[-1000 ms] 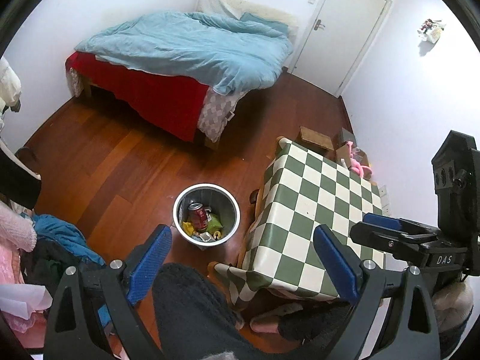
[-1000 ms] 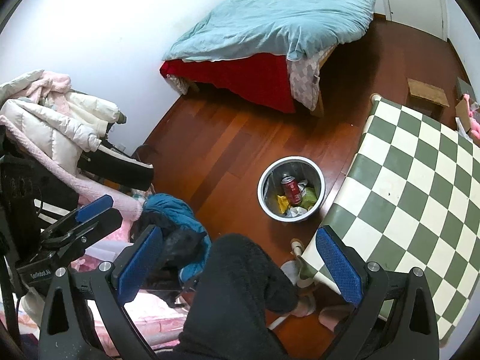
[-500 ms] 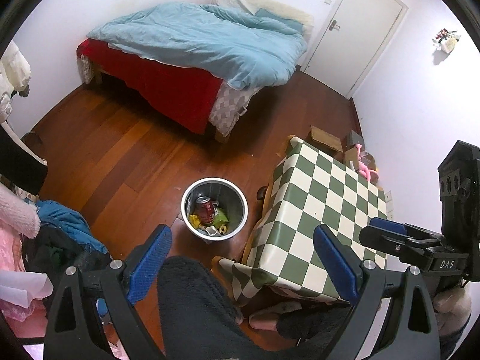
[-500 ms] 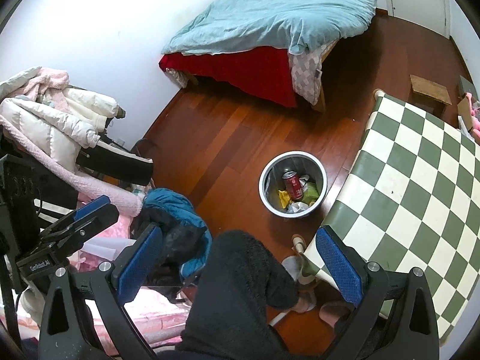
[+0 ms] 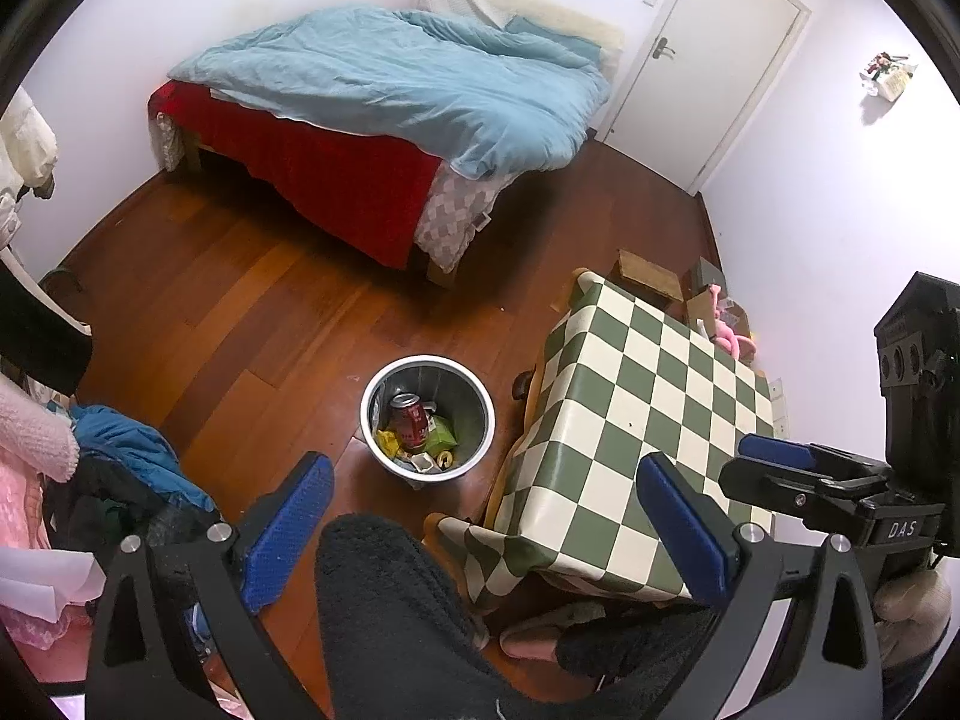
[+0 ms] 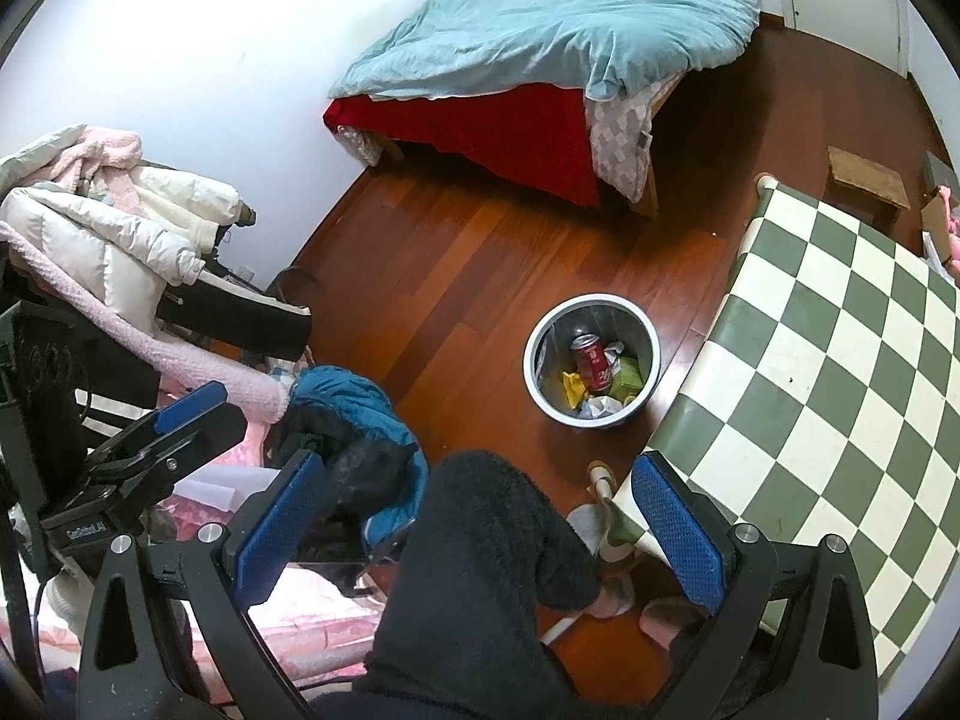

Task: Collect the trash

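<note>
A round metal trash bin point(image 5: 384, 381) stands on the wood floor beside the checkered table; it also shows in the right wrist view point(image 6: 651, 339). Inside lie a red soda can point(image 5: 410, 421) point(image 6: 591, 363), yellow and green wrappers and crumpled paper. My left gripper point(image 5: 486, 525) is open and empty, held high above the floor and my knee. My right gripper point(image 6: 480, 522) is open and empty too, at a similar height. The right gripper also shows at the right edge of the left wrist view point(image 5: 798, 468).
A green-and-white checkered table point(image 5: 648, 414) stands right of the bin. A bed with a blue duvet point(image 5: 396, 84) fills the far side. Clothes are piled on a chair point(image 6: 108, 228) at left. A small wooden stool point(image 5: 648, 273) and a white door point(image 5: 714, 54) are beyond the table.
Both grippers have tilted slightly, so the bed and bin sit a little lower and more to the right in the left wrist view. Both stay open and empty.
</note>
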